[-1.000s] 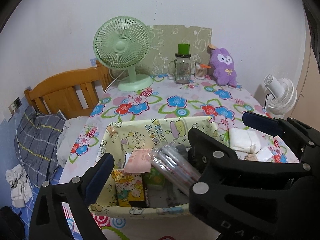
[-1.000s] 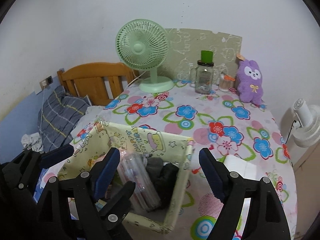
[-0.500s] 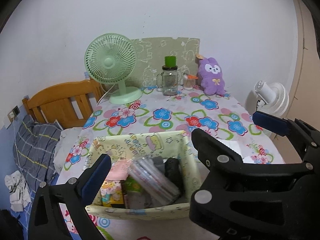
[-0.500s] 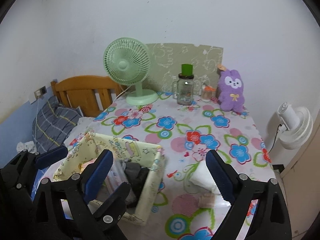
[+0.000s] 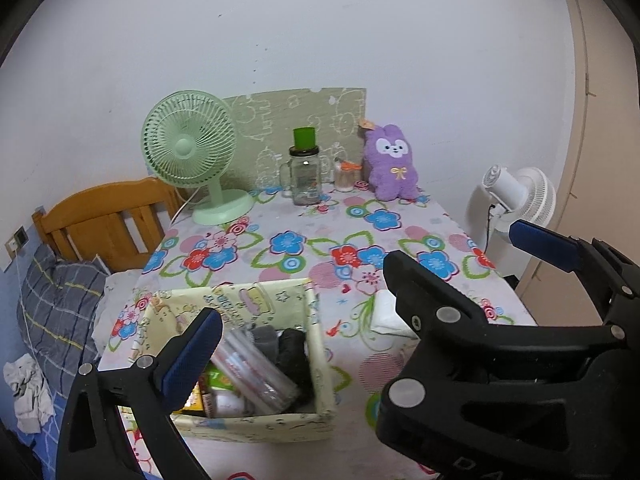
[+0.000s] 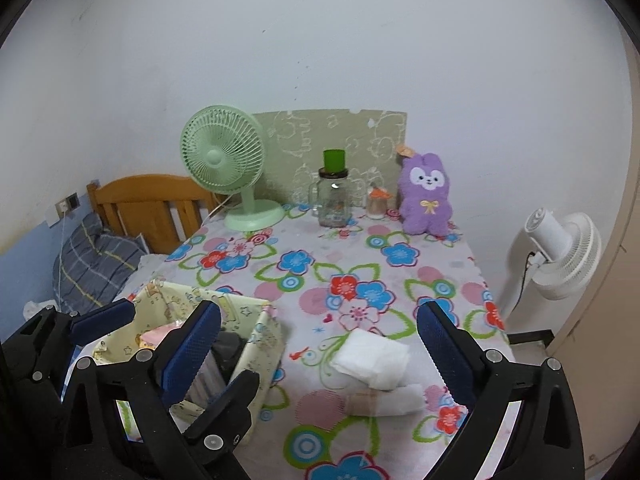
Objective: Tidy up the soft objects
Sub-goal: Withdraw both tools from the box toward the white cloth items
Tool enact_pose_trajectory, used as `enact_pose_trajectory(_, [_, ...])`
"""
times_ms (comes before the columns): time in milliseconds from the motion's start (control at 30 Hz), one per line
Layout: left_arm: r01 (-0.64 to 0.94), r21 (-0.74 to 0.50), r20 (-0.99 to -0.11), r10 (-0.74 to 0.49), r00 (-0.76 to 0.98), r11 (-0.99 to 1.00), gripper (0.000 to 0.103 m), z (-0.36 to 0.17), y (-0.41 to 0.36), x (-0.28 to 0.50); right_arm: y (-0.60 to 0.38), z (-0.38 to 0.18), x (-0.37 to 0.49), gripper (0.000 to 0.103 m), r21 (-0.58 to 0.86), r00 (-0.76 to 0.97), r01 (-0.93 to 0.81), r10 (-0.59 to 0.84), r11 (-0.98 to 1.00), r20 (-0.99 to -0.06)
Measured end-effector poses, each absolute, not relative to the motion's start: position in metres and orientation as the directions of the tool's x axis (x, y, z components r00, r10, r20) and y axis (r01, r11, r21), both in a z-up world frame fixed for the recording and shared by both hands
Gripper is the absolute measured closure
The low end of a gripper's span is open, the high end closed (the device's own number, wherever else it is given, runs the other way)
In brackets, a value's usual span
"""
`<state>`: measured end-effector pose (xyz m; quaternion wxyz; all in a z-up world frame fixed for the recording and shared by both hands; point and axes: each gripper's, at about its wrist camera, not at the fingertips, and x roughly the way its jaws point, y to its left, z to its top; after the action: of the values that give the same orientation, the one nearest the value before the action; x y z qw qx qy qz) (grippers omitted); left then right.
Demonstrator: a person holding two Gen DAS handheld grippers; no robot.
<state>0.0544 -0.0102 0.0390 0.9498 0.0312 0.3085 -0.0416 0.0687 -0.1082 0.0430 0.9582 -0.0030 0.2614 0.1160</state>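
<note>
Since a second ago we have drawn both grippers back and up from the fabric storage box (image 5: 320,364), so more of the flowered tablecloth (image 6: 320,240) now shows ahead of us and the purple plush rabbit (image 6: 426,200) sits further off. Our right gripper (image 6: 318,344) has just been opening its jaws; they now stand spread wide with nothing between the pads, hovering above the table. Just ahead of it and slightly toward its right finger lies a folded white cloth (image 6: 370,356), and below that, nearer to us, a small rolled white and beige piece (image 6: 384,400); both rest on the tablecloth, apart from the pads. Our left gripper (image 5: 360,280) is also spread, empty, with the box directly below and ahead of its left finger (image 5: 192,356). Inside the box we see a clear plastic packet (image 5: 256,372), dark socks (image 5: 292,350), a grey roll and some printed cartons, packed side by side. Seen from the right gripper, the box sits behind its left finger, and a pink soft item (image 6: 162,334) peeks out at the box's far side. Far ahead of both grippers stand a green desk fan (image 5: 192,156), a glass jar with a green lid (image 5: 306,172) and the rabbit against the wall. Off to the right beyond the table edge is a white fan (image 6: 560,248).
</note>
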Motion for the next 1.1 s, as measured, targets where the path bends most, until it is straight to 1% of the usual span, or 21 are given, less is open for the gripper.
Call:
enact_pose_trajectory(633, [0.145, 0.032, -0.574, -0.101, 0.813, 0.989, 0.0, 0.041, -0.061, 0.056, -0.157, 0.046, 0.061, 0.002, 0.055, 0.864, -0.143, 0.152, 0.988, -0.481])
enact_pose_trajectory(933, [0.149, 0.021, -0.572, -0.111, 0.813, 0.989, 0.0, 0.028, -0.078, 0.065, -0.176, 0.034, 0.068, 0.002, 0.058, 0.857, -0.127, 0.14, 0.99, -0.495])
enact_pose_trajectory(1100, [0.146, 0.003, -0.585, -0.117, 0.802, 0.989, 0.0, 0.015, -0.087, 0.072, -0.183, 0.022, 0.074, 0.002, 0.052, 0.846, -0.134, 0.142, 0.99, -0.513])
